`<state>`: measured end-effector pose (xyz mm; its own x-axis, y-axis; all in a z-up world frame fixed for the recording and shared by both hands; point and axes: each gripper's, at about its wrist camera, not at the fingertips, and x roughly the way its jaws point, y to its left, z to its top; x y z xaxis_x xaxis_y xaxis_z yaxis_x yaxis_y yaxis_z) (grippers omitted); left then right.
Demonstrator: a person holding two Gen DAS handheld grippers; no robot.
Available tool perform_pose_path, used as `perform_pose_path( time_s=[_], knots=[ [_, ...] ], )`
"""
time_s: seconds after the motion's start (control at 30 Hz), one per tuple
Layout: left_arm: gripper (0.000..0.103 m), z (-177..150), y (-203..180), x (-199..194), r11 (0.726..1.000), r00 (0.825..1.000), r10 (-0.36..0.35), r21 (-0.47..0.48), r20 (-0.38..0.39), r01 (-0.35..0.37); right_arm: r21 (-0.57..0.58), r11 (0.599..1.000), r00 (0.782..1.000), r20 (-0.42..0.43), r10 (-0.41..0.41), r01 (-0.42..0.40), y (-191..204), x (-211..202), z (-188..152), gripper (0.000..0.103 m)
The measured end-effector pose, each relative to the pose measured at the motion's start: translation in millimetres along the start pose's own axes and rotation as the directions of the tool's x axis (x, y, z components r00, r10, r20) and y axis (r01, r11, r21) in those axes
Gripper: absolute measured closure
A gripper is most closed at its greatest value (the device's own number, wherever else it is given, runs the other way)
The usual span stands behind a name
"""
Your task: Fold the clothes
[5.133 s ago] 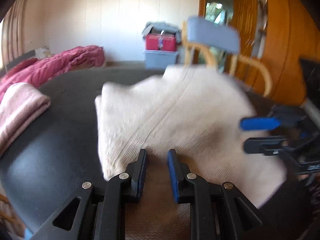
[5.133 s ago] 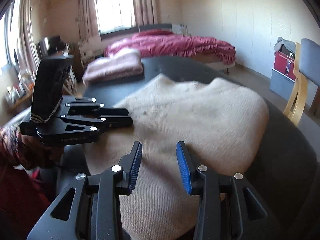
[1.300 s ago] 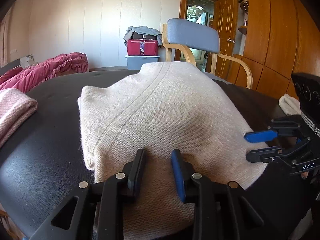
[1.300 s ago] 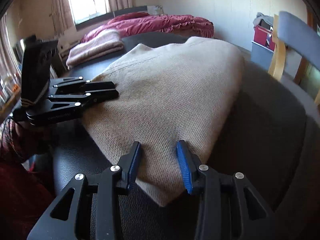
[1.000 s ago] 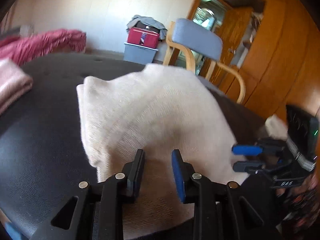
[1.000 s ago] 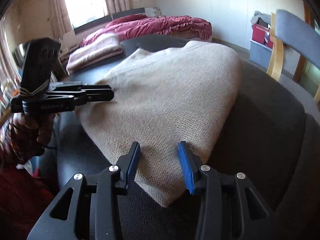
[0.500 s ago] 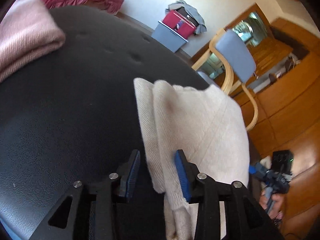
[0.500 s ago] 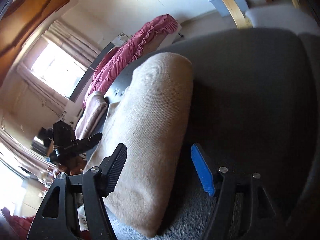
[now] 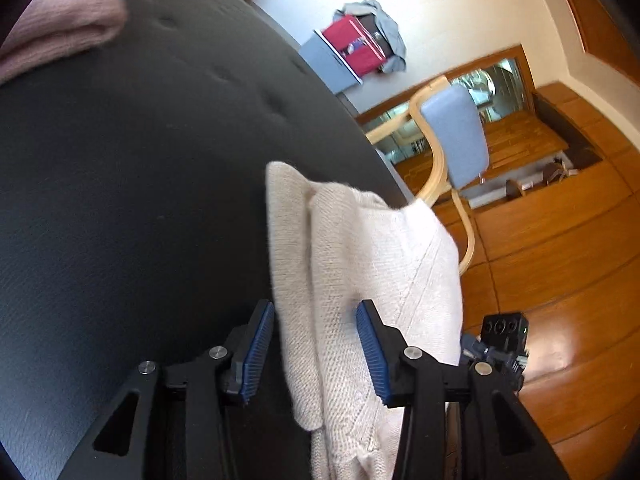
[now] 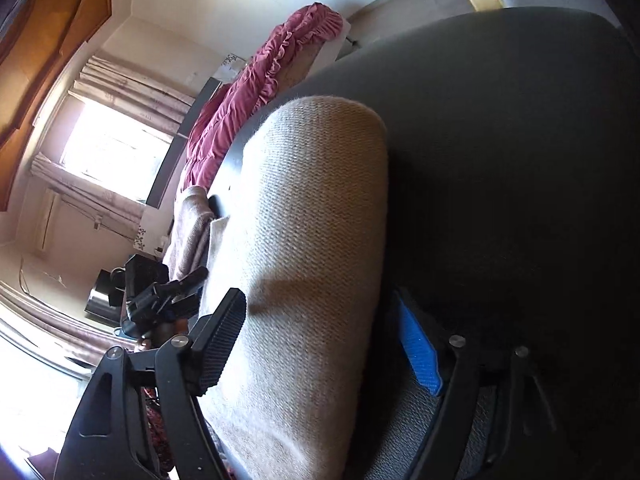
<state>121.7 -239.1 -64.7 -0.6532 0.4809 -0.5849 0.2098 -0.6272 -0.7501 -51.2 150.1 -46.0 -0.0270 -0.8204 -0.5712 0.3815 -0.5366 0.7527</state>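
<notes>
**Folded sweater on dark cushion, both grippers spread**

The cream sweater (image 9: 372, 280) lies folded on the black cushioned surface (image 9: 140, 180). The left gripper (image 9: 316, 354) and right gripper (image 10: 320, 340) straddle its edges; their jaws have just been opening, pads off the knit. A pink folded garment (image 9: 60, 28) lies farther off. Beyond stand a blue-backed chair (image 9: 456, 136), a red box (image 9: 352, 48), a red-covered bed (image 10: 260, 80) and a curtained window (image 10: 108, 148). No writing is legible.

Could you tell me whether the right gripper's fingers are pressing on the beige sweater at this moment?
Cannot tell. In the right wrist view the right gripper straddles the beige sweater, jaws just opening; its fingers show no plain gap or contact.
</notes>
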Motion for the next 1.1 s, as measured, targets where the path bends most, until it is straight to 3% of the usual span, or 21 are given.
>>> perform_pose_path(
  time_s=[0.27, 0.57, 0.7, 0.97, 1.1],
  knots=[
    [0.059, 2, -10, 9, 0.999, 0.999, -0.023, 0.037, -0.028, 0.024, 0.028, 0.999, 0.999, -0.024, 0.022, -0.022, 2, 2, 4, 0.024],
    [0.059, 10, -11, 13, 0.997, 0.999, -0.032, 0.063, -0.044, 0.035, -0.019, 1.000, 0.999, -0.039, 0.019, -0.020, 16, 11, 2, 0.006],
    [0.060, 10, -13, 14, 0.997, 0.999, -0.028, 0.076, -0.034, 0.031, -0.017, 1.000, 1.000, -0.028, 0.002, -0.002, 22, 16, 7, 0.005],
    [0.063, 16, 10, -5, 0.998, 0.998, -0.039, -0.045, -0.042, 0.038, -0.041, 0.999, 1.000, -0.017, 0.013, -0.014, 14, 9, -1, 0.006],
    [0.063, 17, 11, -8, 0.999, 0.995, -0.044, -0.027, -0.085, 0.042, -0.048, 0.999, 1.000, -0.019, 0.017, -0.018, 13, 11, -2, 0.006]
  ],
)
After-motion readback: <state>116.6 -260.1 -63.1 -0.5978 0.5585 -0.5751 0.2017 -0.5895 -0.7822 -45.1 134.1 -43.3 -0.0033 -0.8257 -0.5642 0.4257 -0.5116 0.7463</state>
